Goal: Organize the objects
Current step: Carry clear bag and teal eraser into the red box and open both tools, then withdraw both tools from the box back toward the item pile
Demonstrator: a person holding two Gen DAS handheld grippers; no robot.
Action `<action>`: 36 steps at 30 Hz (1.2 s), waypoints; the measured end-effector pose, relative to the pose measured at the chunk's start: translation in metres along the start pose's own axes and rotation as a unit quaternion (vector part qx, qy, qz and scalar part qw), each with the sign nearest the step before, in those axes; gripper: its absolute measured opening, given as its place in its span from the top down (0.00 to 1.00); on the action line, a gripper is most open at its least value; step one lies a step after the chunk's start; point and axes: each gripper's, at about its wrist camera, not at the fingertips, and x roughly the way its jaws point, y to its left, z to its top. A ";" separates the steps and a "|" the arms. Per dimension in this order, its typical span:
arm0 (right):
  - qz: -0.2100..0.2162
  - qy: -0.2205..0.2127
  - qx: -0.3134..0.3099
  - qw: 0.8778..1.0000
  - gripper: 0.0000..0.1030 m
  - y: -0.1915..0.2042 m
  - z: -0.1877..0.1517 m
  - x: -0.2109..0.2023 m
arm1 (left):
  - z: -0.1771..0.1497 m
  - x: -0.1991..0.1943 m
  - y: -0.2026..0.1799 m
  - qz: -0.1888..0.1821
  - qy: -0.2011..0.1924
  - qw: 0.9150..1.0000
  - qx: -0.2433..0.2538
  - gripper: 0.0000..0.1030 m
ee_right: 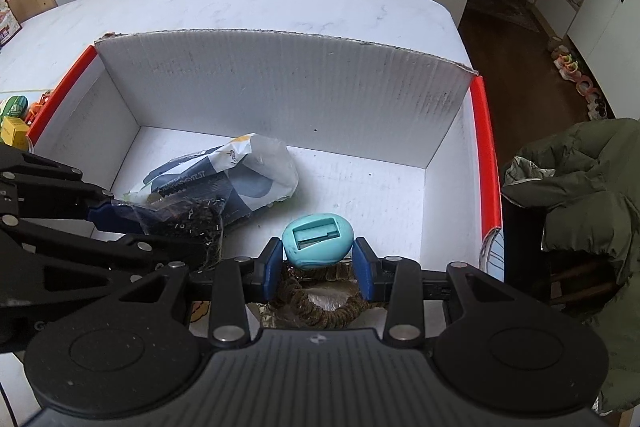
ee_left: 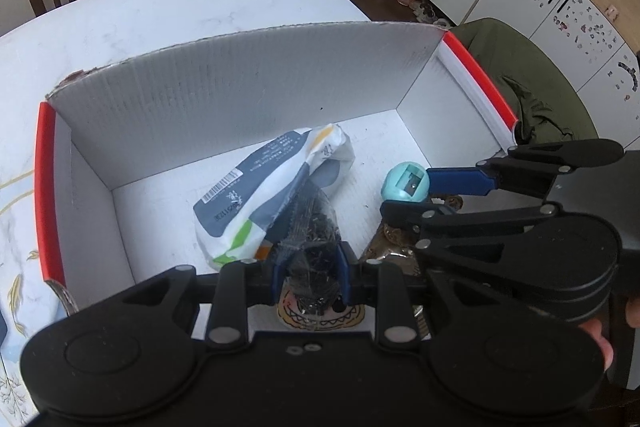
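Left gripper (ee_left: 310,277) is clamped on a clear plastic bag of dark bits (ee_left: 310,227), low inside the white corrugated box with red edges (ee_right: 280,83). Right gripper (ee_right: 318,263) is closed around a teal egg-shaped sharpener (ee_right: 318,241) above a coiled brown rope-like item (ee_right: 320,311). Risk: a loose release could roll the sharpener. Beyond, a crumpled white-and-navy printed pouch (ee_right: 248,173) crowds the floor; the grippers sit near each other.
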 end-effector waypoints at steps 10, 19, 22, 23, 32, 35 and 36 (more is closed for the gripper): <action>0.021 -0.023 0.019 0.999 0.61 -0.010 -0.005 -0.021 | -0.006 -0.012 0.000 -0.002 -0.018 1.000 0.006 0.57; 0.043 -0.054 0.033 0.997 0.51 -0.014 -0.015 -0.054 | -0.015 -0.039 0.001 -0.020 -0.056 0.998 0.007 0.38; 0.048 -0.065 0.031 0.996 0.51 -0.010 -0.019 -0.067 | -0.022 -0.053 -0.001 -0.027 -0.069 0.997 0.018 0.36; 0.049 -0.069 0.030 0.996 0.50 -0.008 -0.020 -0.072 | -0.024 -0.058 -0.003 -0.028 -0.074 0.997 0.021 0.34; 0.063 -0.112 0.025 0.991 0.40 0.013 -0.028 -0.114 | -0.044 -0.113 0.003 -0.040 -0.126 0.991 0.029 0.31; 0.070 -0.123 0.024 0.990 0.39 0.024 -0.030 -0.126 | -0.052 -0.130 0.010 -0.039 -0.142 0.989 0.028 0.27; 0.073 -0.125 0.025 0.989 0.39 0.028 -0.031 -0.129 | -0.054 -0.136 0.013 -0.039 -0.146 0.988 0.025 0.26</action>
